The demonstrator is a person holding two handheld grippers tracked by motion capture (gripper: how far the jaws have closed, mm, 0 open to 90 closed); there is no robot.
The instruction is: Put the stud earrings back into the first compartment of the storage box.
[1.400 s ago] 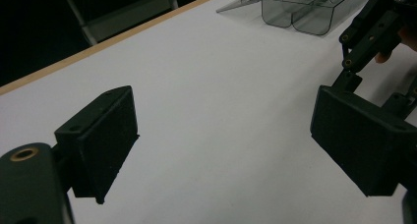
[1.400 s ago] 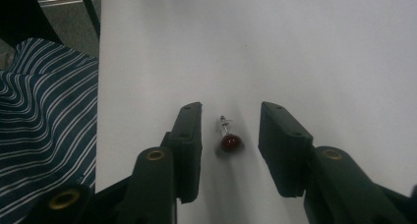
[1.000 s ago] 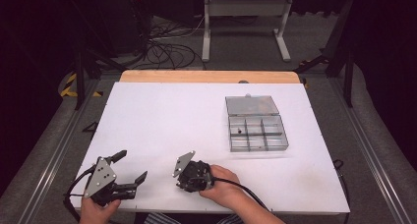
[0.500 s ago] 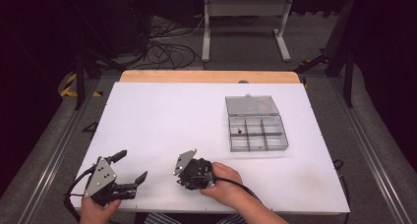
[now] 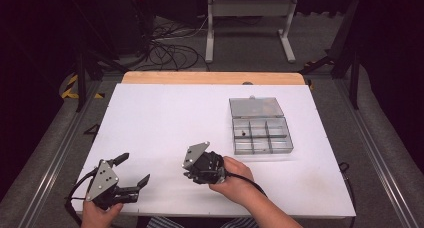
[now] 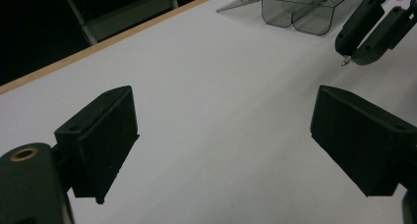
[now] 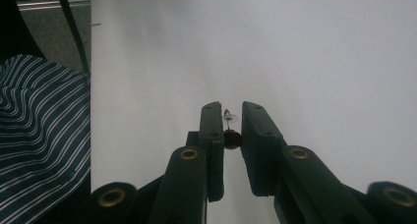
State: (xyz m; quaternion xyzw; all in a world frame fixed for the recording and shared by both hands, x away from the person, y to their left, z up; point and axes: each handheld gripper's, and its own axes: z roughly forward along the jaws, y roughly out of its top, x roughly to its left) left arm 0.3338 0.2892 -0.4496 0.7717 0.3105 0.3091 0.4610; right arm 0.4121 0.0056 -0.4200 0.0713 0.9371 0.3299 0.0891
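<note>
Right gripper view shows my right gripper (image 7: 230,117) with its fingers closed on a small dark-headed pin (image 7: 231,135), low over the white tabletop (image 5: 165,118). My left gripper (image 5: 131,170) rests at the near left corner, fingers spread wide on nothing. Well off to the right, the clear compartment box (image 5: 261,134) lies with its lid folded back, one small dark piece in its near-left cell, the other cells too faint to judge

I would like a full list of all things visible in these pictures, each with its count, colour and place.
Table: one, white top with wooden far edge, centre.
Compartment box: one, clear grey, lid open, table's right part.
Small dark item: one, in a left compartment of the box; too small to identify.
Small pin: one, dark red bead, silver stem, between the right jaws.
Cables: several, black, floor beyond the table.
Left hand-held gripper: black, open, near left corner.
Right hand-held gripper: black, shut on the pin.
</note>
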